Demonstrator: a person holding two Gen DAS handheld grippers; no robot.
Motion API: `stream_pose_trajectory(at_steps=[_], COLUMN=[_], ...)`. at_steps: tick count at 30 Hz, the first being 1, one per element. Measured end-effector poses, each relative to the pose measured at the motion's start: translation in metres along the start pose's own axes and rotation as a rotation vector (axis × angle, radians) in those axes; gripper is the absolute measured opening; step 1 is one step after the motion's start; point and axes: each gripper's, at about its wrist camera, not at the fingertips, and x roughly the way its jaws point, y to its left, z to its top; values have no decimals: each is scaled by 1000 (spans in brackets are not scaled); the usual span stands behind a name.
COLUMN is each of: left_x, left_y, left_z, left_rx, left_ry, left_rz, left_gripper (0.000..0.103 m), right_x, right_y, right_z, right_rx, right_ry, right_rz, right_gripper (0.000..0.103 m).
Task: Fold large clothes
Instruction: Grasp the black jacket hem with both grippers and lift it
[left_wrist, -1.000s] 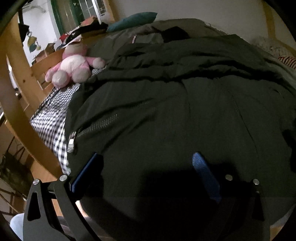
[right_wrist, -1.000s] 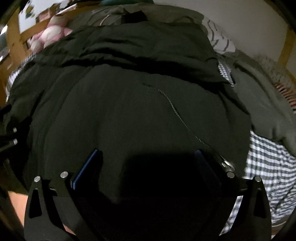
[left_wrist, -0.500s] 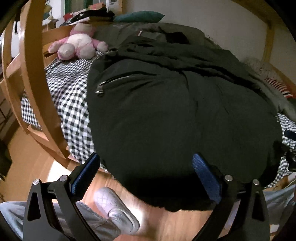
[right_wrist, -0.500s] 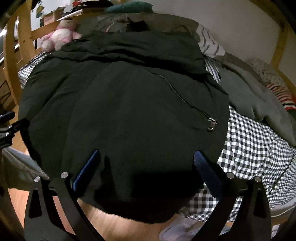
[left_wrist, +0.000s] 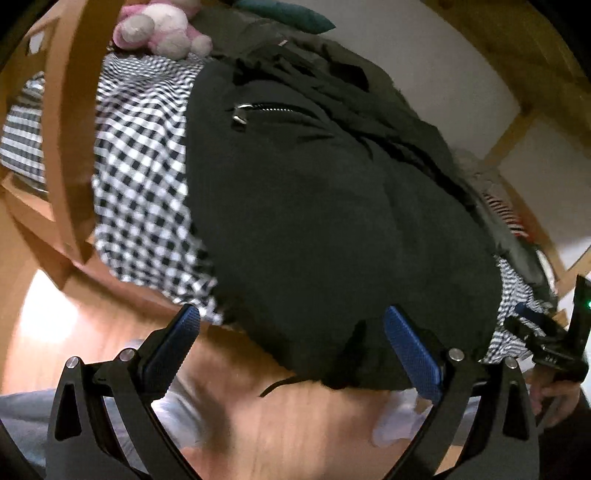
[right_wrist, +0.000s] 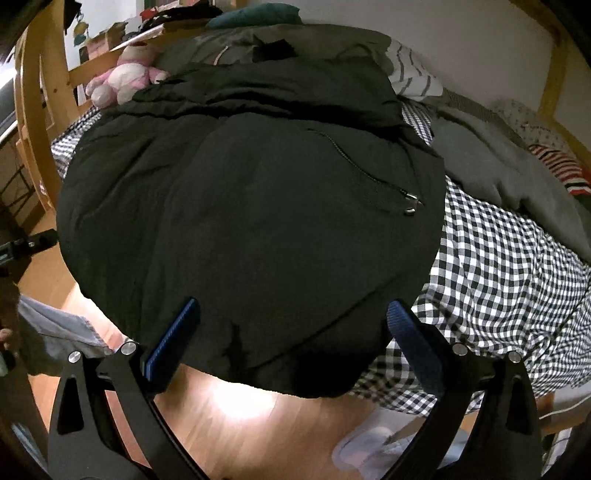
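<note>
Lying spread over the checkered bed sheet (right_wrist: 498, 258) is a big black jacket (right_wrist: 258, 206), its hem drooping off the bed's edge toward the wooden floor (right_wrist: 240, 417). Left gripper (left_wrist: 291, 354) and right gripper (right_wrist: 291, 339) both hang just off that hem, fingers spread wide, gripping nothing. Pink plush toy (right_wrist: 122, 79) sits up by the headboard.

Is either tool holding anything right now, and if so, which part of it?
Nothing is held. The left tool and right tool are both open, off the black jacket.
</note>
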Motion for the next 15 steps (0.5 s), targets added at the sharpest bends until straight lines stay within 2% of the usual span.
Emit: stream_pose_trajectory(at_steps=[3, 7, 10, 11, 12, 13, 15], left_x=[11, 27, 37, 38, 39, 39, 36], left_y=[1, 3, 0, -2, -3, -4, -6], left_z=[6, 13, 18, 17, 18, 20, 25], left_rx=[16, 14, -17, -24, -28, -33, -50], left_ry=[4, 20, 62, 71, 78, 82, 86], left_rz=[-6, -97, -175, -178, -177, -184, -225], left_gripper=[98, 98, 95, 91, 81, 65, 50], right_x=[-4, -8, -8, -7, -6, -5, -4], right_y=[0, -6, -13, -15, -17, -20, -28], right_z=[1, 2, 2, 3, 2, 2, -2], right_rx=[-3, 9, 34, 39, 49, 59, 90], right_ry=[-8, -16, -12, -9, -3, 3, 17], right_rz=[3, 9, 22, 26, 34, 42, 88], right_gripper=[99, 99, 99, 99, 99, 99, 99])
